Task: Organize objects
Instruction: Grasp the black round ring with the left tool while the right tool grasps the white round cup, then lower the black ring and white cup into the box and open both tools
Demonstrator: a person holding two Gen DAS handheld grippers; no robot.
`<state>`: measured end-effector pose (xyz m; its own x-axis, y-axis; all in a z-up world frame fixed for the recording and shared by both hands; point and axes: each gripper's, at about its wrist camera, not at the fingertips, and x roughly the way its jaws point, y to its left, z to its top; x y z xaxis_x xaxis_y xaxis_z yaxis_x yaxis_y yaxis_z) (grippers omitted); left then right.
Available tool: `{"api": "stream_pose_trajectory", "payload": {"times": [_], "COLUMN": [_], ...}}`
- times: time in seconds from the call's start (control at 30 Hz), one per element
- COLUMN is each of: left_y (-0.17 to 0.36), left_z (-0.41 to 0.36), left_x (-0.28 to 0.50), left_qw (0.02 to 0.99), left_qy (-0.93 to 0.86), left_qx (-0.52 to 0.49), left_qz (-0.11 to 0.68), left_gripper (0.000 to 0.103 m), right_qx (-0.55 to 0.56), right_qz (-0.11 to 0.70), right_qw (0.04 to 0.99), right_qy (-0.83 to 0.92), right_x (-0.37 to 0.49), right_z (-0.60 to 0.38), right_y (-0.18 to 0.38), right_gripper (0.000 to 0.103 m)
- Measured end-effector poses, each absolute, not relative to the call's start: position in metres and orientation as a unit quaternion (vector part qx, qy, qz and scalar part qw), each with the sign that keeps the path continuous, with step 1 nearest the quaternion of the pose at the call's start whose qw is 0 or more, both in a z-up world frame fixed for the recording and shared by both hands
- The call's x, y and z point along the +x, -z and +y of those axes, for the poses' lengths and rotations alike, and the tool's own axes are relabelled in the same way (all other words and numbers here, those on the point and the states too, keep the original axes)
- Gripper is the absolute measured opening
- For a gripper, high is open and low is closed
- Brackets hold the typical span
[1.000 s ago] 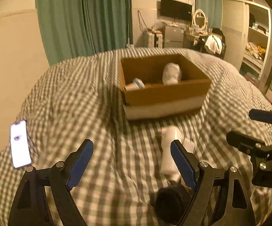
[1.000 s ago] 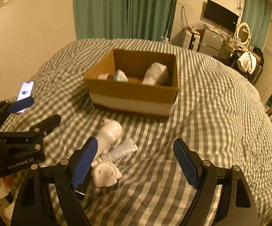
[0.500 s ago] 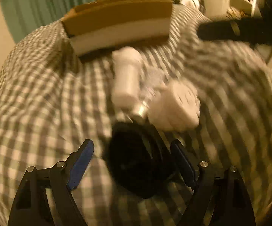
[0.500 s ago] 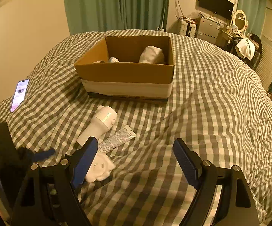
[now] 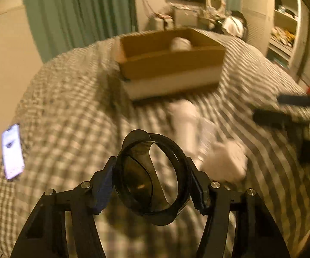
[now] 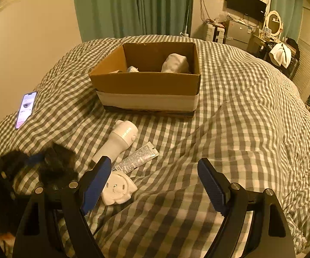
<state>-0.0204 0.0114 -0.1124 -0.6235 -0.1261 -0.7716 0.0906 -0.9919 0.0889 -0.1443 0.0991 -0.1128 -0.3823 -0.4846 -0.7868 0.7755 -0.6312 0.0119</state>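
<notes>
With our left gripper (image 5: 151, 180) closing its jaws around the dark round cup (image 5: 150, 178), which looks pinched though blur hides the contact, the cardboard box (image 5: 172, 64) lies straight ahead up the bed, while our right gripper (image 6: 155, 180) hangs wide and empty, no nearer.
</notes>
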Motion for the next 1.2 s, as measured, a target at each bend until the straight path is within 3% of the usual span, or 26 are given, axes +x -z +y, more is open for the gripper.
{"api": "stream_pose_trajectory", "payload": {"times": [0.47,0.57,0.6,0.63,0.77,1.2], "left_y": [0.122,0.125,0.125,0.124,0.115,0.071], "left_z": [-0.032,-0.033,-0.032,-0.032,-0.029,-0.02], "left_x": [-0.035,-0.034,-0.034,-0.033,-0.029,-0.036], "left_qw": [0.097,0.092,0.091,0.09,0.087,0.071], "left_qy": [0.898,0.896,0.896,0.897,0.901,0.919], "left_qx": [0.43,0.434,0.434,0.434,0.425,0.388], "left_qz": [0.004,0.012,0.012,0.013,0.011,0.006], "left_gripper": [0.061,0.061,0.061,0.061,0.06,0.058], "right_qx": [0.456,0.464,0.465,0.465,0.443,0.361], "right_qz": [0.28,0.297,0.298,0.299,0.29,0.258], "right_qw": [0.427,0.429,0.43,0.429,0.434,0.447], "right_qy": [0.729,0.716,0.715,0.714,0.729,0.777], "right_x": [-0.13,-0.128,-0.127,-0.127,-0.121,-0.113], "right_z": [0.034,0.031,0.031,0.032,0.04,0.047], "right_y": [0.183,0.192,0.193,0.193,0.18,0.096], "right_gripper": [0.082,0.069,0.058,0.055,0.048,0.048]}}
